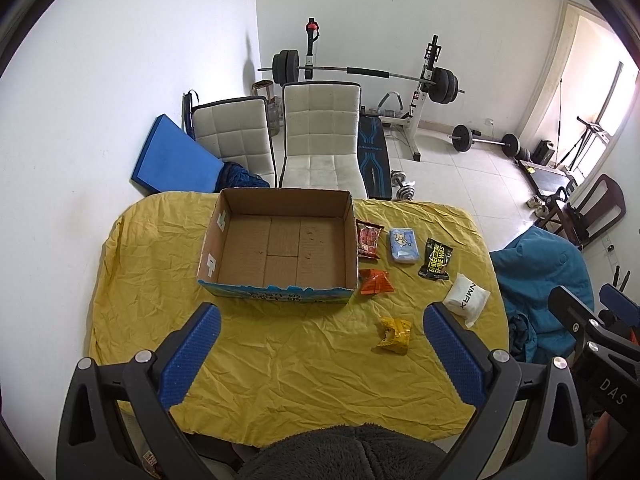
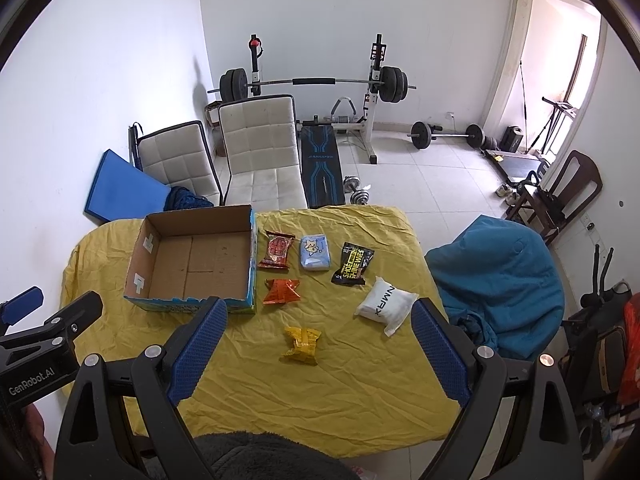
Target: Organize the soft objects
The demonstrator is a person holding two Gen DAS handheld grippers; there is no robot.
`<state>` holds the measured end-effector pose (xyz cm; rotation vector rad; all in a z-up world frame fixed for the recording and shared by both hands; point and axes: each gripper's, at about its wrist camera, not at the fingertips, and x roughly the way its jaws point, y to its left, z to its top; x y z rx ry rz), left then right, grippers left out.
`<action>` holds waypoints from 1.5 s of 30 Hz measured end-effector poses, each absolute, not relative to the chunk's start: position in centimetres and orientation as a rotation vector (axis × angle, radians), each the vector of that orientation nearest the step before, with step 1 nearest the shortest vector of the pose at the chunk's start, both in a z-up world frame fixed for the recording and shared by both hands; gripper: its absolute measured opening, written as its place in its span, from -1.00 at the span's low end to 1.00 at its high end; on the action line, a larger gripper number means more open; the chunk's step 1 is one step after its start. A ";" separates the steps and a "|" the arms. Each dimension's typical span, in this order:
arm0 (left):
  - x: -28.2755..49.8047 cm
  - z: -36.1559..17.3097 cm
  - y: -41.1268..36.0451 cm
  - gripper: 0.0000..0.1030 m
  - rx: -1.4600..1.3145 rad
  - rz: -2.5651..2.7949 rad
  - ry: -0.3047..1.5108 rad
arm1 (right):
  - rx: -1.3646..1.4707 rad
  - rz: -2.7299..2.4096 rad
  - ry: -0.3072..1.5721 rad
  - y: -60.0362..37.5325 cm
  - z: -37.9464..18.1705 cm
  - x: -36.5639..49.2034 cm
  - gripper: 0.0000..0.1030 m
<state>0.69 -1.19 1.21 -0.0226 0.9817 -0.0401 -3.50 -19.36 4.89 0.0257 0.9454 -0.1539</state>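
- On the yellow-clothed table (image 2: 240, 380), six soft packets are lying loose right of the empty open cardboard box (image 2: 192, 264).
- Both the left gripper (image 1: 320, 344) and the right gripper (image 2: 318, 336) are hovering with jaws apart, holding nothing.
- The crumpled yellow packet (image 2: 302, 345) is lying nearest; pinching it off-centre risks slipping.
- Packet labels are reading too small.

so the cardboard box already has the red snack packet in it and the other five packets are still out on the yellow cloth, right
Not quite. The cardboard box is empty; its bare bottom shows in both wrist views. The red snack packet lies on the yellow cloth just beside the box, so all six packets are still out there.
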 end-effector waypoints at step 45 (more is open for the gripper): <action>18.2 -17.3 -14.2 1.00 0.054 -0.193 1.298 | 0.324 -0.360 1.395 -42.2 -20.7 11.5 0.85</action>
